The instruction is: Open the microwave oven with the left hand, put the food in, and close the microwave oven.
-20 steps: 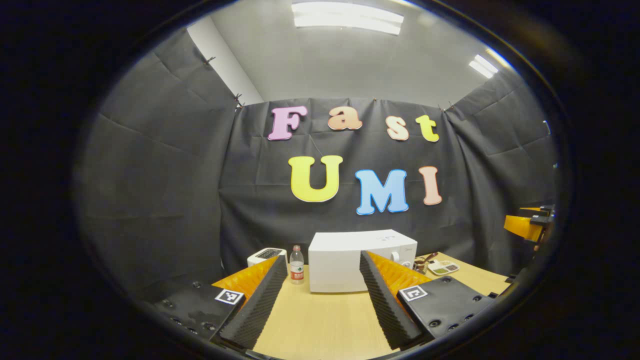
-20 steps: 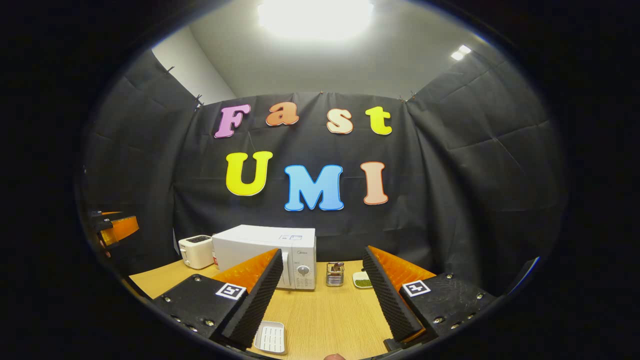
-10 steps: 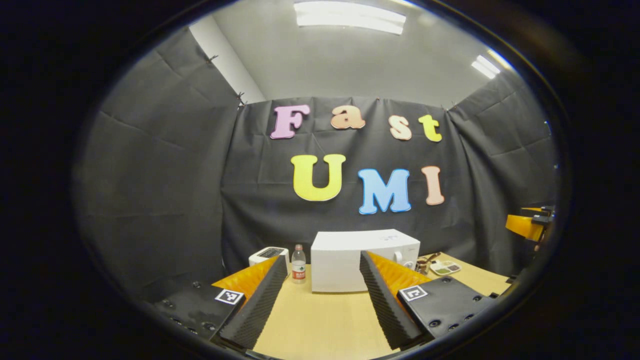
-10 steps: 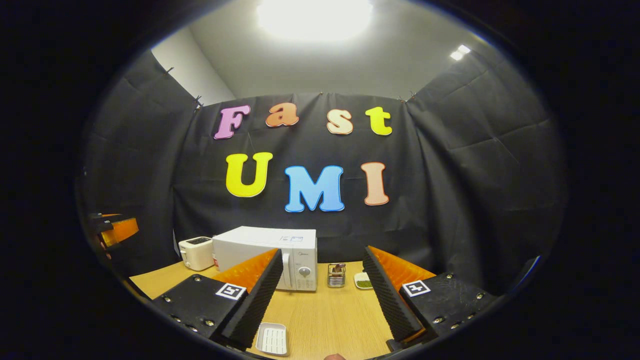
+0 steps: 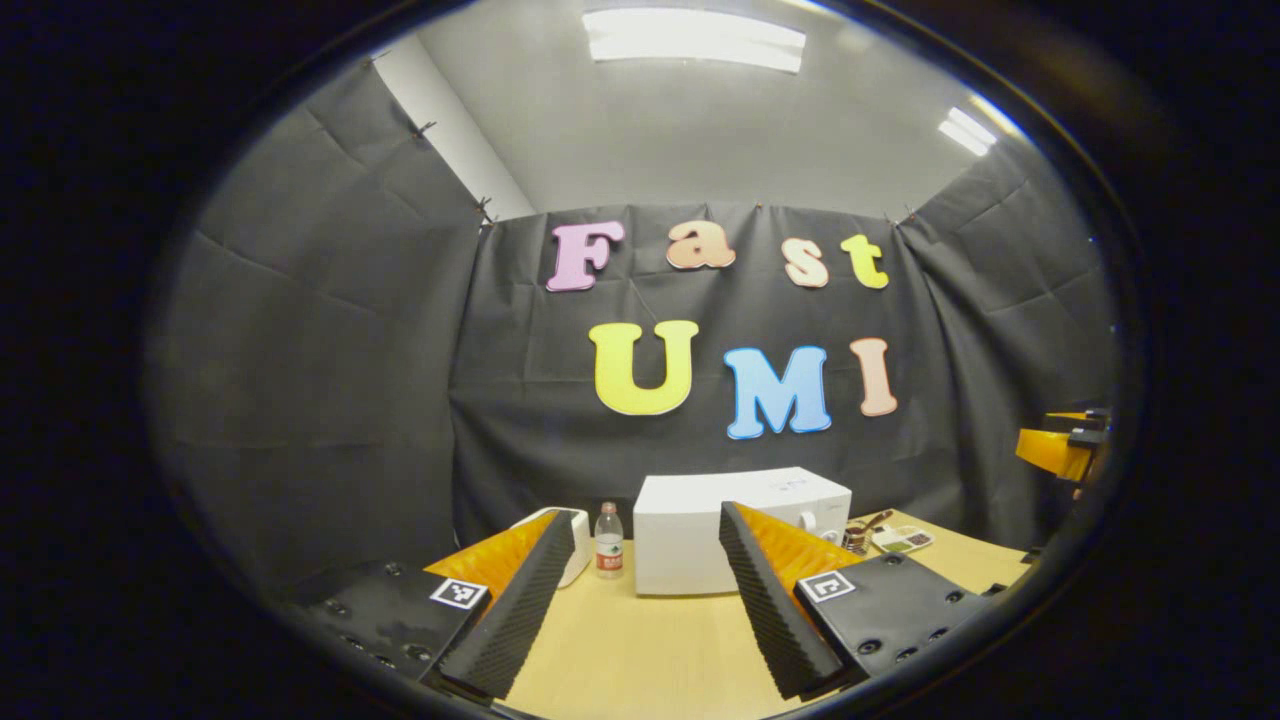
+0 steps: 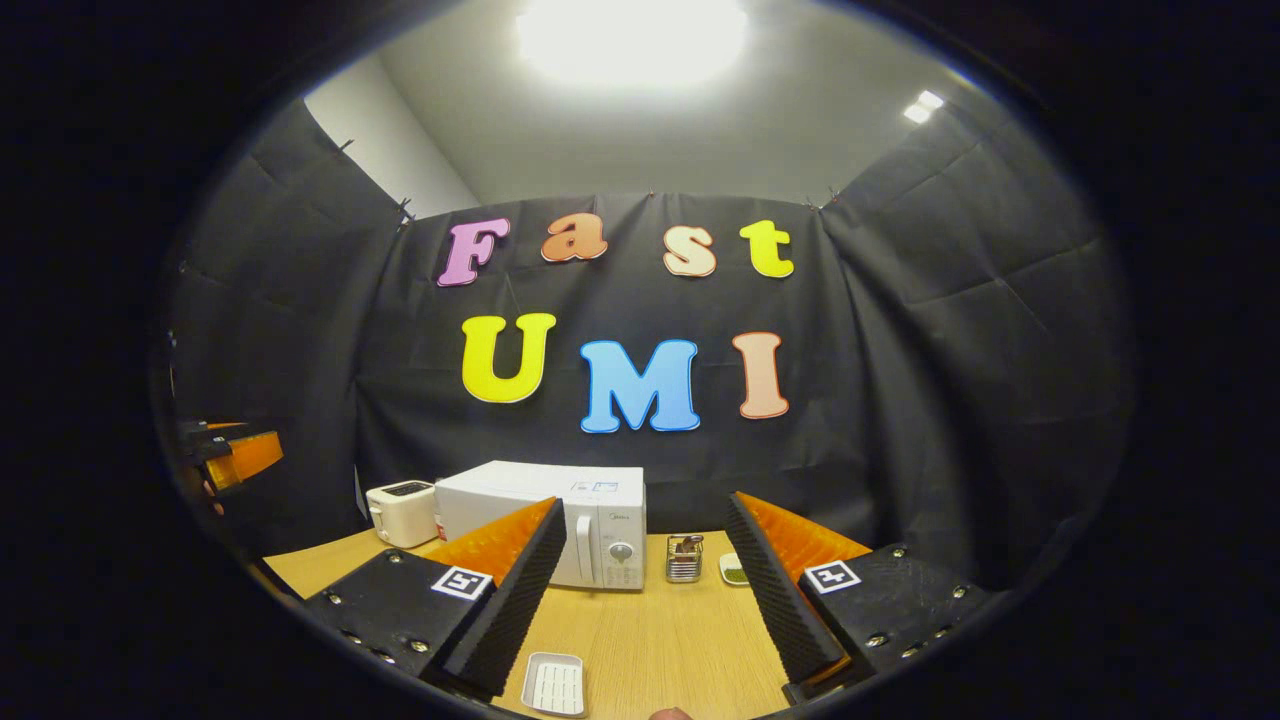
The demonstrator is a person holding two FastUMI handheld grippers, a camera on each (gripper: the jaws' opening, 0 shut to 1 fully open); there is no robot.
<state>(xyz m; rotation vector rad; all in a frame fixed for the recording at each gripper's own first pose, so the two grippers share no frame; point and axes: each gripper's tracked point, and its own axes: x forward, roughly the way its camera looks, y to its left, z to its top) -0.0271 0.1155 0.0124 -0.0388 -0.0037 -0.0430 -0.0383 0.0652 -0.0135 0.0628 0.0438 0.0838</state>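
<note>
Both grippers hang above the wooden table [image 5: 650,650] with their jaws spread wide, nothing between the fingers on either side. In the left gripper view, the left gripper [image 5: 640,600] points straight at the white microwave oven [image 5: 690,535], which stands at twelve o'clock, well apart, at the far edge of the table against the black wall, its door closed. At about eleven o'clock sits a small water bottle [image 5: 608,540] just beside the microwave, and a white toaster [image 5: 575,545] peeks out behind the left finger. Out at one o'clock, a divided dish [image 5: 905,540] lies near a small holder with utensils [image 5: 858,535]. Over in the right gripper view, the right gripper [image 6: 645,600] is released as well, with the microwave at eleven o'clock, its handle and dial panel facing the camera. A wire holder [image 6: 684,558] stands at twelve o'clock just beside the microwave, a green-filled dish [image 6: 735,570] next to it. Down at six o'clock, near the right gripper's left finger, a white ridged tray [image 6: 555,685] lies flat on the table. The left gripper shows far off at nine o'clock [image 6: 230,455].
</note>
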